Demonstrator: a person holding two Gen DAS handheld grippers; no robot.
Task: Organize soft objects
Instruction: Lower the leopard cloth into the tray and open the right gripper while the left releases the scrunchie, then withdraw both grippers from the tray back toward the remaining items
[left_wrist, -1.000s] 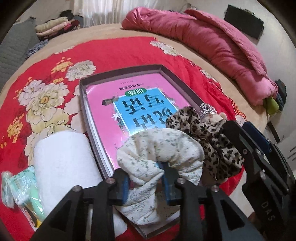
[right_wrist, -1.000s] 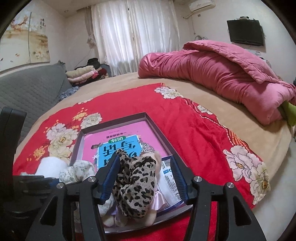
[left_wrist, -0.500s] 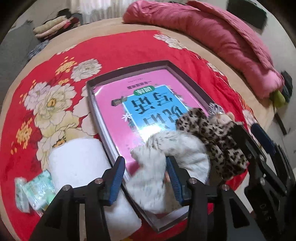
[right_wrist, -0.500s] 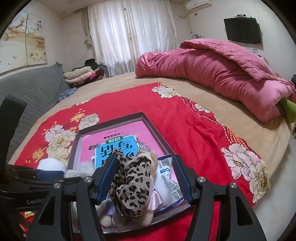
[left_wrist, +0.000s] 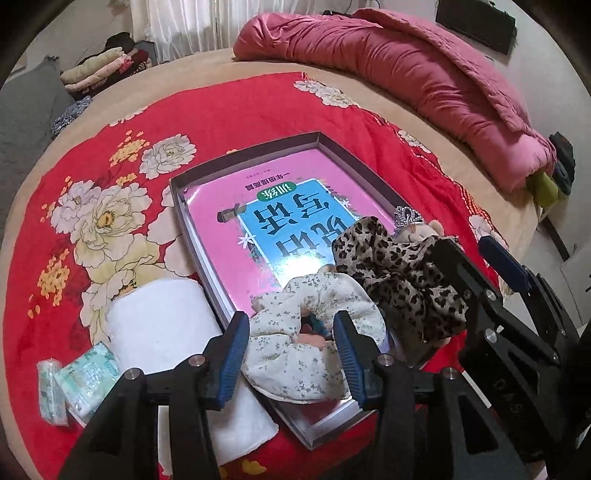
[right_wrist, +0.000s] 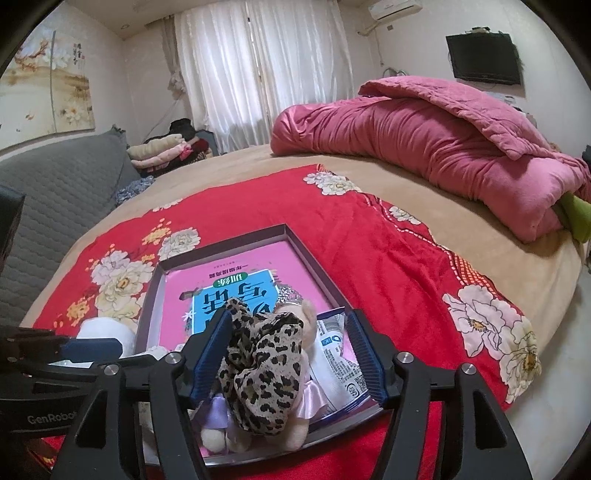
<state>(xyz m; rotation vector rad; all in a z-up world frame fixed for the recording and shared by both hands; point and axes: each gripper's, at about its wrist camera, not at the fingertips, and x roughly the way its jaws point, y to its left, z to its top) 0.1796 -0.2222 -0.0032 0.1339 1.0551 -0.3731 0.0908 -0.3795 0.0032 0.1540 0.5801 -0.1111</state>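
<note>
A cream floral scrunchie (left_wrist: 314, 336) lies in the near end of a shallow grey tray (left_wrist: 258, 147) that holds a pink book (left_wrist: 266, 221). My left gripper (left_wrist: 291, 350) is open, its blue pads either side of the scrunchie, not gripping it. A leopard-print scrunchie (left_wrist: 402, 273) lies on a small plush toy (left_wrist: 417, 230) to its right. In the right wrist view my right gripper (right_wrist: 288, 354) is open around the leopard scrunchie (right_wrist: 262, 365) and plush toy (right_wrist: 295, 432). A white packet (right_wrist: 340, 362) lies beside them in the tray (right_wrist: 306, 254).
A white towel roll (left_wrist: 173, 332) and a green tissue pack (left_wrist: 81, 380) lie left of the tray on the red floral blanket (left_wrist: 240, 107). A pink quilt (left_wrist: 406, 70) is heaped at the far right. Folded clothes (left_wrist: 96, 70) sit far left.
My left gripper has opened and let go of the cream scrunchie, which now lies in the tray. It drew back a little. My right gripper stays open around the leopard scrunchie.
</note>
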